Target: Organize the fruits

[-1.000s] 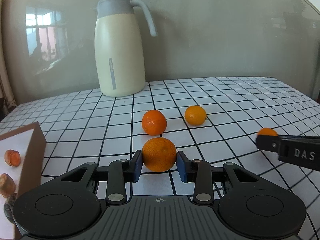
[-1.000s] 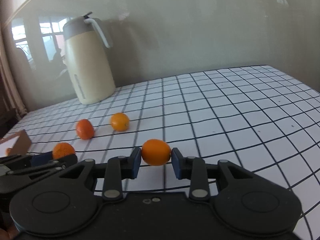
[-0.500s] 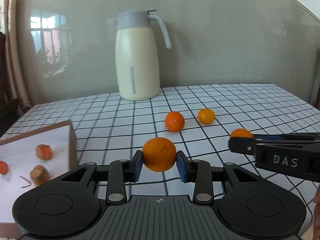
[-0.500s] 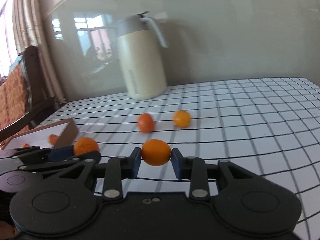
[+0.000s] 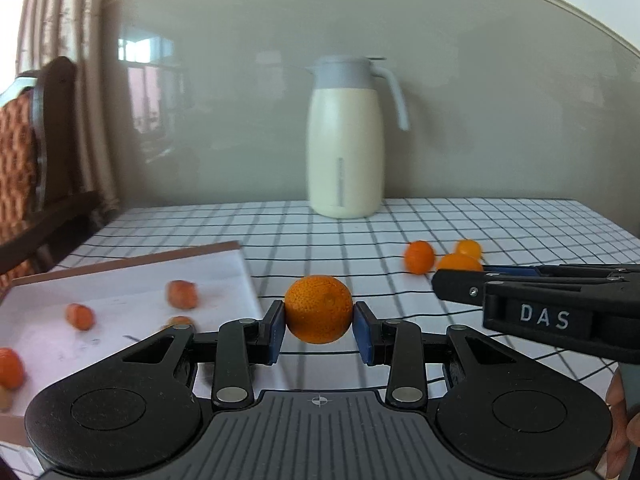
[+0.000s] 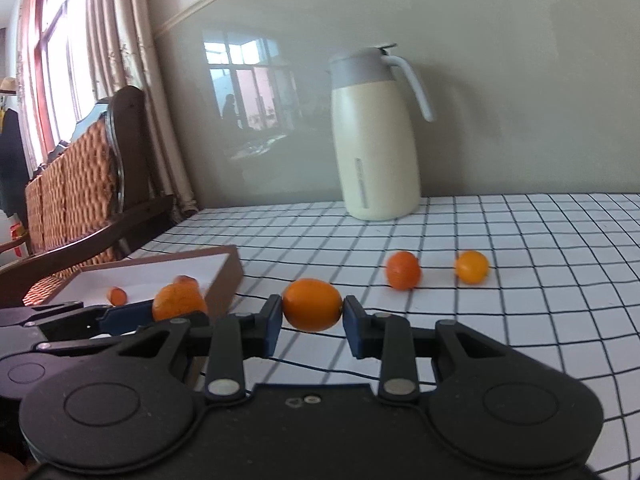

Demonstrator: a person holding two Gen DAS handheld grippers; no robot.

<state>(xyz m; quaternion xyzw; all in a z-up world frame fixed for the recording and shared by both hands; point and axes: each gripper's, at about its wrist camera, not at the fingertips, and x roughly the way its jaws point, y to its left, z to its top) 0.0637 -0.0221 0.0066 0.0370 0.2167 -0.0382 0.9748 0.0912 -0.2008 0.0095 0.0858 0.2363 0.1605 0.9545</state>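
Observation:
My left gripper (image 5: 319, 331) is shut on a round orange mandarin (image 5: 319, 308), held above the table just right of a shallow cardboard box (image 5: 120, 268) with a white inside. Several small orange fruits (image 5: 182, 294) lie in the box. My right gripper (image 6: 312, 324) is shut on a smooth oval orange fruit (image 6: 312, 305), held above the table. It shows in the left wrist view (image 5: 540, 296) at the right. Two loose fruits lie on the table: a darker orange one (image 6: 403, 270) and a yellow-orange one (image 6: 472, 267).
A cream thermos jug (image 5: 346, 140) with a grey lid stands at the back of the checked tablecloth (image 6: 520, 280) against the wall. A wooden chair (image 6: 80, 184) with a woven back stands at the left beyond the table edge.
Both grippers have swung left while holding their fruits. The box has come further into view, and the jug and loose fruits have shifted right.

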